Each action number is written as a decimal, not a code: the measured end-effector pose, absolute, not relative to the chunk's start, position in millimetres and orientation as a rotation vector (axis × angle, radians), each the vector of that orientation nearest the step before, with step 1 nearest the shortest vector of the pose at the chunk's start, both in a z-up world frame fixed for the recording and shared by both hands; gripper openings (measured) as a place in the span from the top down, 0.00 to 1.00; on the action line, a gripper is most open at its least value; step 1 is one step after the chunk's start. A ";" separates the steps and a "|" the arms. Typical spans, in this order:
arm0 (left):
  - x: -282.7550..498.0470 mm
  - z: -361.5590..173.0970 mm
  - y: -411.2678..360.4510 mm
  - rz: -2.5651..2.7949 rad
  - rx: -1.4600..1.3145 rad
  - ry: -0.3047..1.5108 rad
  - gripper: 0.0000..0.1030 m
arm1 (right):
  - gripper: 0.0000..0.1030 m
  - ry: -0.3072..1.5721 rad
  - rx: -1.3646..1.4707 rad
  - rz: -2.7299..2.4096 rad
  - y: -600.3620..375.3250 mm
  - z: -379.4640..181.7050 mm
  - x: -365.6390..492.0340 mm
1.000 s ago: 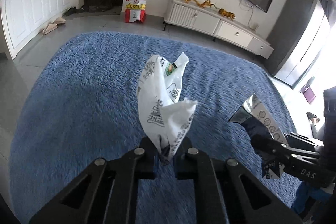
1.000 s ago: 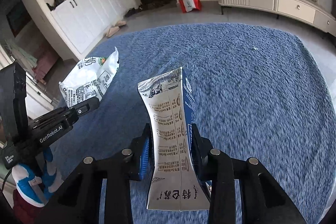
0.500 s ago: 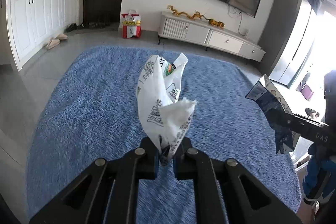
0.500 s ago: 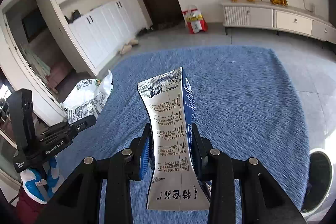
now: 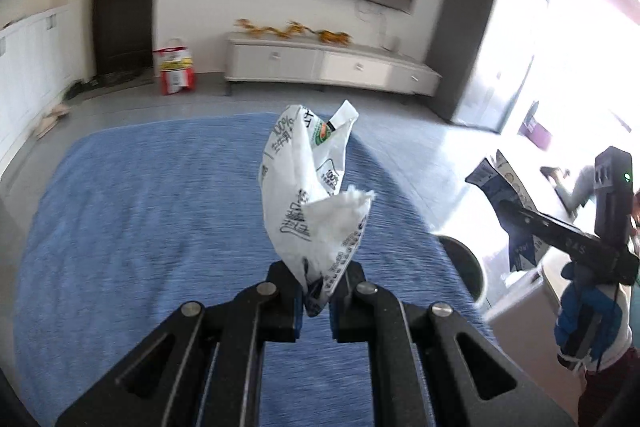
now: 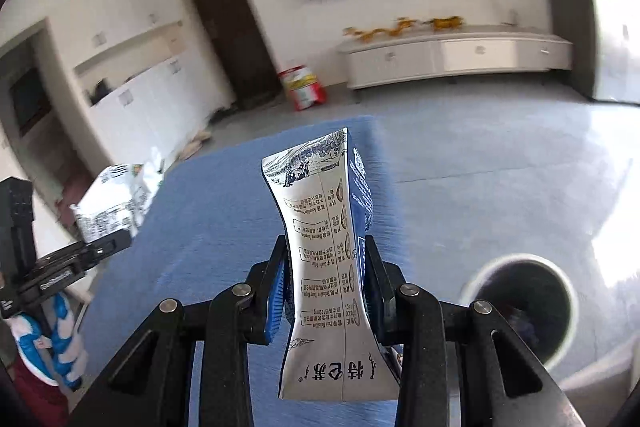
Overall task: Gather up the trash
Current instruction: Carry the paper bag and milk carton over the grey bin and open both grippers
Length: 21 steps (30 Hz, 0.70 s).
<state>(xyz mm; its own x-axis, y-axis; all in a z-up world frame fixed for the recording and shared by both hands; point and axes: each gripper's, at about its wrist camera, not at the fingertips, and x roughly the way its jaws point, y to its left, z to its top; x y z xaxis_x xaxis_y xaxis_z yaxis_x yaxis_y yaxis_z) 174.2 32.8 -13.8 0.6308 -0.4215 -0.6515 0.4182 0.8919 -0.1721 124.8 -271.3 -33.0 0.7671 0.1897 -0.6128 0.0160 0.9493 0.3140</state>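
My left gripper [image 5: 316,297] is shut on a crumpled white plastic wrapper [image 5: 312,195] and holds it up above the blue rug [image 5: 140,211]. My right gripper [image 6: 326,291] is shut on a squashed blue and white milk carton [image 6: 328,251]. The carton also shows at the right of the left wrist view [image 5: 508,203], and the wrapper at the left of the right wrist view [image 6: 116,203]. A round dark trash bin [image 6: 524,307] with a white rim stands on the floor at the lower right of the right wrist view; part of it shows in the left wrist view [image 5: 466,267].
A white TV cabinet [image 5: 332,67] stands along the far wall under a wall TV. A red bag [image 5: 174,71] sits by the dark door. White cupboards [image 6: 132,115] line the left wall. A pale box [image 5: 524,301] stands beside the bin.
Both grippers have risen and swung right, each still holding its trash. The trash bin has come into view at the rug's right edge.
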 end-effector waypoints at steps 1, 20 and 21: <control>174.5 -14.6 14.0 -0.505 0.013 0.757 0.92 | 0.67 0.693 0.329 0.065 -287.8 -38.0 120.7; 197.0 -130.5 -296.4 -0.726 0.321 1.094 0.91 | 0.67 0.892 0.517 -0.216 -472.0 -171.7 143.4; 198.4 -135.5 -303.7 -0.722 0.327 1.101 0.91 | 0.67 0.902 0.521 -0.224 -476.1 -176.7 145.3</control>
